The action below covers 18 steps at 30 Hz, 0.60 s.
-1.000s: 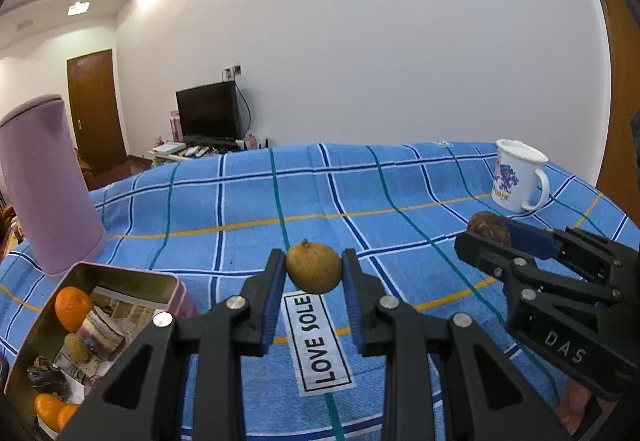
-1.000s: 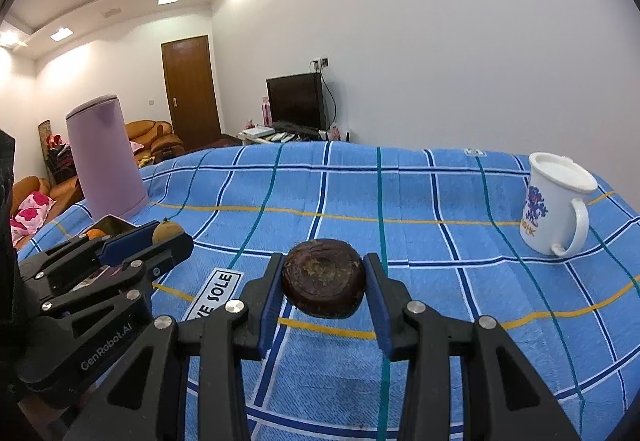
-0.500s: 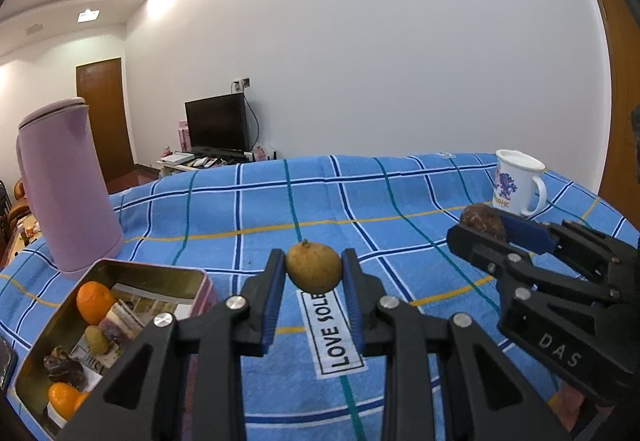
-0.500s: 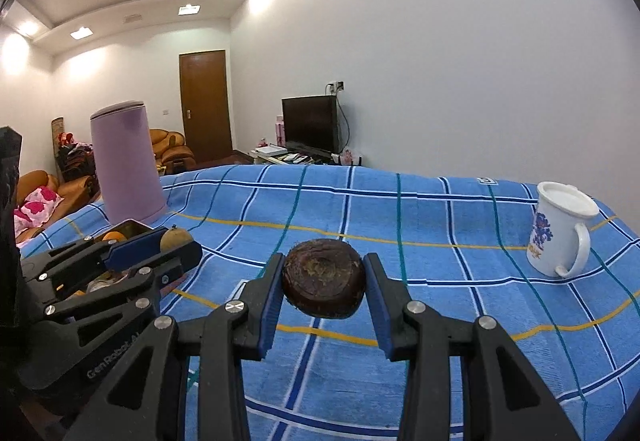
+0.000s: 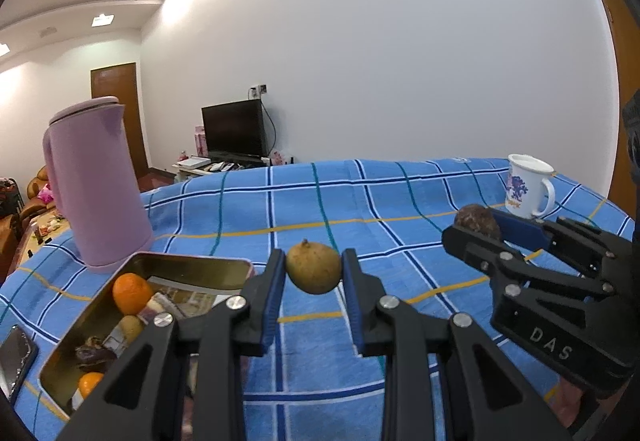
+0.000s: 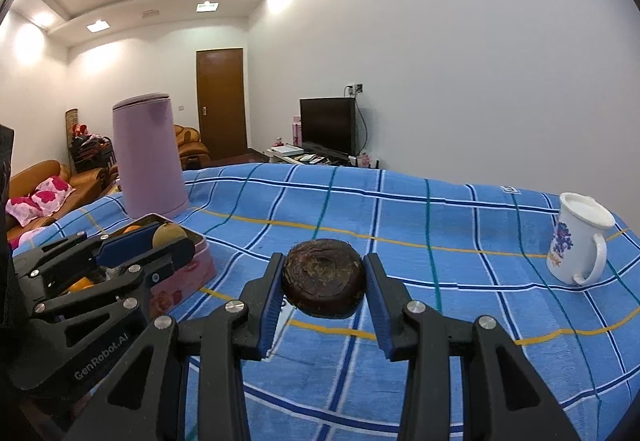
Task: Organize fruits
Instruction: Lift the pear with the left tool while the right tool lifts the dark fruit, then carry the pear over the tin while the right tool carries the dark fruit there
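Observation:
My left gripper [image 5: 313,273] is shut on a small yellow-brown round fruit [image 5: 313,271], held above the blue checked cloth just right of the metal tin [image 5: 192,266]. The tin holds an orange [image 5: 131,293], a second orange [image 5: 91,383], a small pale fruit and a dark fruit. My right gripper [image 6: 323,283] is shut on a dark brown flattened fruit [image 6: 323,283], held above the cloth; it also shows in the left wrist view [image 5: 478,220]. The left gripper with its fruit [image 6: 168,234] shows at left in the right wrist view, over the tin [image 6: 196,273].
A tall lilac kettle [image 5: 94,181] stands behind the tin. A white mug with a blue print [image 5: 528,191] stands at the far right of the cloth [image 5: 360,201]. A dark phone [image 5: 14,357] lies left of the tin. The cloth's far edge drops toward a TV stand.
Both grippers have risen and tilted up with their fruits still held. The tin and kettle now sit further right and fuller in the left wrist view; the "LOVE SOLE" label is hidden.

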Motion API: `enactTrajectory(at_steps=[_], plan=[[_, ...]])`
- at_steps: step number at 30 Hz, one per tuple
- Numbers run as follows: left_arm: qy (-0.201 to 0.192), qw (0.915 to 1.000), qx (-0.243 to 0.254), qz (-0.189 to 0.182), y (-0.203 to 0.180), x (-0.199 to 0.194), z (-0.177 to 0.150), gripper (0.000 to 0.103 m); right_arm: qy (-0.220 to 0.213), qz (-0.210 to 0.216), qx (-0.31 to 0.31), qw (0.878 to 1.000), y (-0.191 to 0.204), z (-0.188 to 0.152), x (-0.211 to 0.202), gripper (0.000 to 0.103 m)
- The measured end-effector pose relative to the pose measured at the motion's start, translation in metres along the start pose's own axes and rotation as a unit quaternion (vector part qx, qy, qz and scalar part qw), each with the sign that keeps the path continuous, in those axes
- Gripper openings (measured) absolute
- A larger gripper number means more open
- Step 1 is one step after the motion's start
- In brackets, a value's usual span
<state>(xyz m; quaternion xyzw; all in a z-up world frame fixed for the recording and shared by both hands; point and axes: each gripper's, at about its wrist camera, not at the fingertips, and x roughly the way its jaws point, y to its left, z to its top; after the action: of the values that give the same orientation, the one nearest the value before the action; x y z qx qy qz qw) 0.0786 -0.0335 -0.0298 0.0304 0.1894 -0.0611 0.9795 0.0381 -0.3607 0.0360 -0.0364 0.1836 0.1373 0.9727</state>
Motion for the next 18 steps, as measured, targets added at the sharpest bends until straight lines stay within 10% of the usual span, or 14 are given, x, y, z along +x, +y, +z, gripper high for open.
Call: enactTrajectory(at_steps=[18], plan=[[0.002,0.9990,-0.015,0.043,0.044,-0.017,-0.010,0.030,0.019,0.046,-0.017,0.999,0.042,0.000,0.012,0.041]])
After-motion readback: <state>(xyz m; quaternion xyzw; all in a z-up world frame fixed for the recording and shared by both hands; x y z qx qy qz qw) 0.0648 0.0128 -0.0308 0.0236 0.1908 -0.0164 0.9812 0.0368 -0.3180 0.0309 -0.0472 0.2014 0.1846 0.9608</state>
